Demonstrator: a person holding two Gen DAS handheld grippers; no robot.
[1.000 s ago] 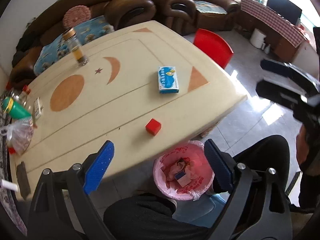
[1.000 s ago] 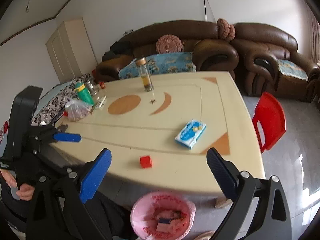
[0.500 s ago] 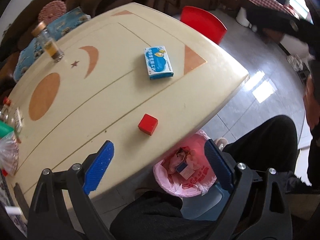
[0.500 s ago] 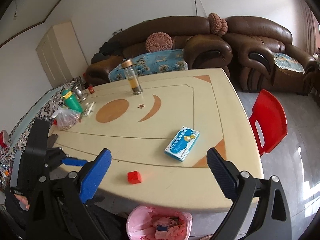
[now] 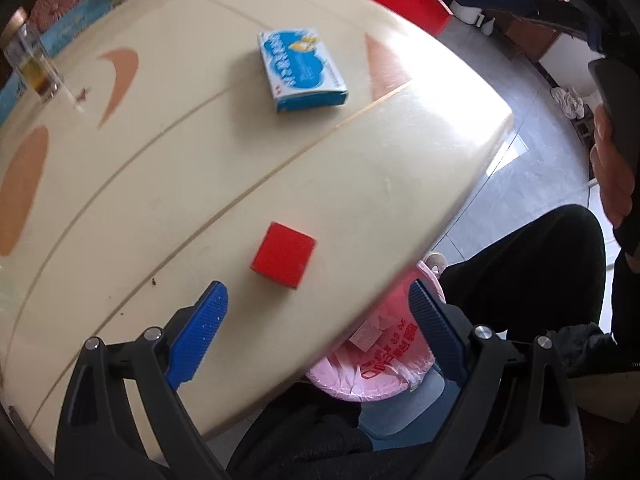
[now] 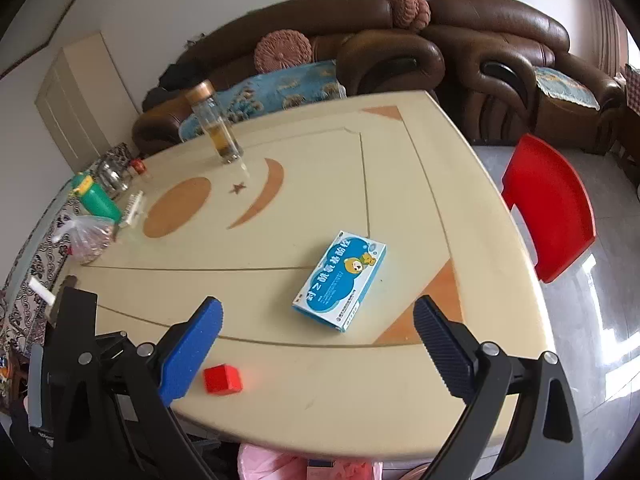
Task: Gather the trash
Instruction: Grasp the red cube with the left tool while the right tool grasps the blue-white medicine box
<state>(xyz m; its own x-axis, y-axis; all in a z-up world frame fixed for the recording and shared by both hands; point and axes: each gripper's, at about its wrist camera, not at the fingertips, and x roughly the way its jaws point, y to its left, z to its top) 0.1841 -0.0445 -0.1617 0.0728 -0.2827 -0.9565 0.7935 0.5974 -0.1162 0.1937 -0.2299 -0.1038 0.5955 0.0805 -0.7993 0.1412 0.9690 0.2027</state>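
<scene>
Chinese lettering on blue box (image 6: 340,280)

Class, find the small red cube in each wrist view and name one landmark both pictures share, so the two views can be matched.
Left wrist view: the red cube sits low and centre on the table, near its front edge.
Right wrist view: the red cube lies lower left, close to the front edge.
Shared landmark: the blue box, lying further in on the table than the cube.
</scene>
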